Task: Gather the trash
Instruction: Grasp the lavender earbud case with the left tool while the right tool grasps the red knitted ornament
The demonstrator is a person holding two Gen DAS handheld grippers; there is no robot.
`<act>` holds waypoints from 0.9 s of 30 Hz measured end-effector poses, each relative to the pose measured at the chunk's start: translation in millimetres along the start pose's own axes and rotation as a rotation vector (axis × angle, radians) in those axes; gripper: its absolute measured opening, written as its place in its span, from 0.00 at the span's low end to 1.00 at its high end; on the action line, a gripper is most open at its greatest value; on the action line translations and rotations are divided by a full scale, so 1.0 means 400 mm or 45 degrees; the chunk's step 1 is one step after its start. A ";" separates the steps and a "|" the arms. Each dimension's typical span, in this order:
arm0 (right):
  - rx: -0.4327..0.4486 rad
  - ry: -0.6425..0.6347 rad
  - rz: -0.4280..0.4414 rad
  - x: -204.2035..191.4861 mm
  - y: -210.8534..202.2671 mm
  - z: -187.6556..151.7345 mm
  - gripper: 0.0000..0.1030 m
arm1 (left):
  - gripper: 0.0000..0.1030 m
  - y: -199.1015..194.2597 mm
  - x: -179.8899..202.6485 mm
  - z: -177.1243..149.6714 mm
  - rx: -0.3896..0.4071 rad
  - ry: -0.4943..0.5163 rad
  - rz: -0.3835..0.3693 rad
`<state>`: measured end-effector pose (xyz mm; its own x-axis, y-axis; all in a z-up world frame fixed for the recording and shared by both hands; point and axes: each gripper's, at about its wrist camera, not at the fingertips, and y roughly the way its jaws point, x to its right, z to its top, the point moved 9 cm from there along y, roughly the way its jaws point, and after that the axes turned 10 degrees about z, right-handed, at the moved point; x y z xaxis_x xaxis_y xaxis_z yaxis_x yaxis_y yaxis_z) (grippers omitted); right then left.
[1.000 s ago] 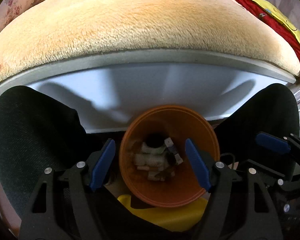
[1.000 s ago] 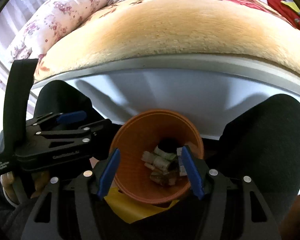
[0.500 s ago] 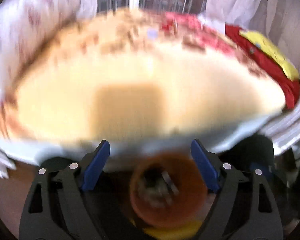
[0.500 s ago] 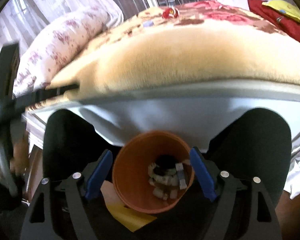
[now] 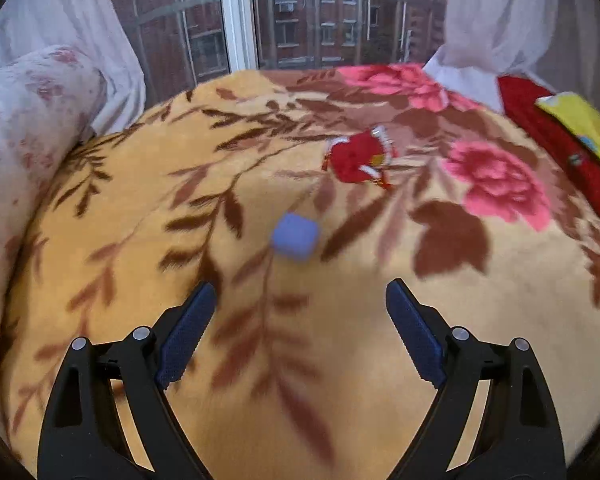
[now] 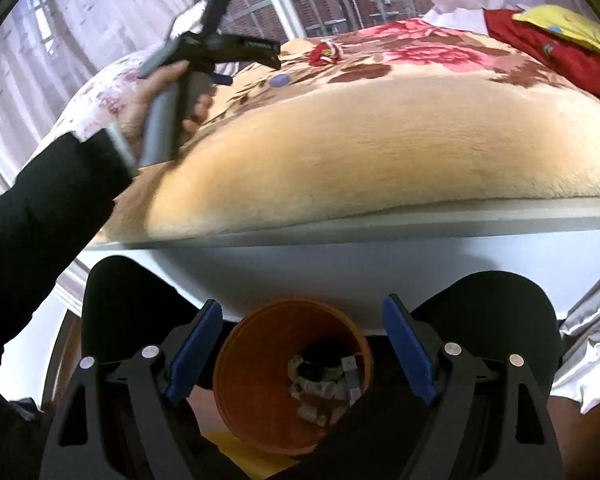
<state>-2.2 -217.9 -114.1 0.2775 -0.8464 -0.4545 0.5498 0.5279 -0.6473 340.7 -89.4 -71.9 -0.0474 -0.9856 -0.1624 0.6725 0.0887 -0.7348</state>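
Trash sat in two places: scraps already lay in the orange bin (image 6: 290, 376) between your knees, while a small blue-violet piece (image 5: 295, 236) and a red crumpled wrapper (image 5: 358, 158) remained on the floral blanket (image 5: 260, 380). Nearest you, your right gripper (image 6: 302, 352) hung over the bin with its jaws apart and nothing between them. Your left gripper (image 5: 300, 326) was likewise spread wide and empty, aimed along the blanket at the blue piece, which lay just ahead of the fingertips, with the wrapper farther on toward the window (image 5: 300, 12). Risks, as judged: the plush pile could let the pads catch fabric with the piece; the small, light piece might roll or be nudged away; motion blur suggested a fast approach that could overshoot. Lettering on the left gripper's body was present in the right view but too blurred to read; the wrapper's print was illegible.
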 end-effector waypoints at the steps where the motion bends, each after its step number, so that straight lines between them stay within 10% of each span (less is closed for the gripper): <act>1: 0.008 0.016 0.000 0.011 -0.003 0.003 0.79 | 0.83 0.022 0.002 0.003 -0.018 0.009 -0.003; 9: 0.025 0.036 -0.006 0.055 0.007 0.018 0.80 | 0.82 0.124 0.025 0.040 -0.074 0.057 -0.103; 18: 0.008 0.033 0.017 0.038 0.015 0.015 0.80 | 0.34 0.166 -0.014 0.048 -0.082 -0.028 -0.099; 27: 0.054 -0.095 0.052 -0.021 -0.069 0.142 0.80 | 0.34 0.007 -0.106 -0.009 -0.047 0.073 0.036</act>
<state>24.8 -229.3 -57.6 0.3573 -0.8278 -0.4325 0.5695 0.5601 -0.6016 342.1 -46.7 -69.4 -0.0717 -0.9728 -0.2203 0.6468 0.1228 -0.7527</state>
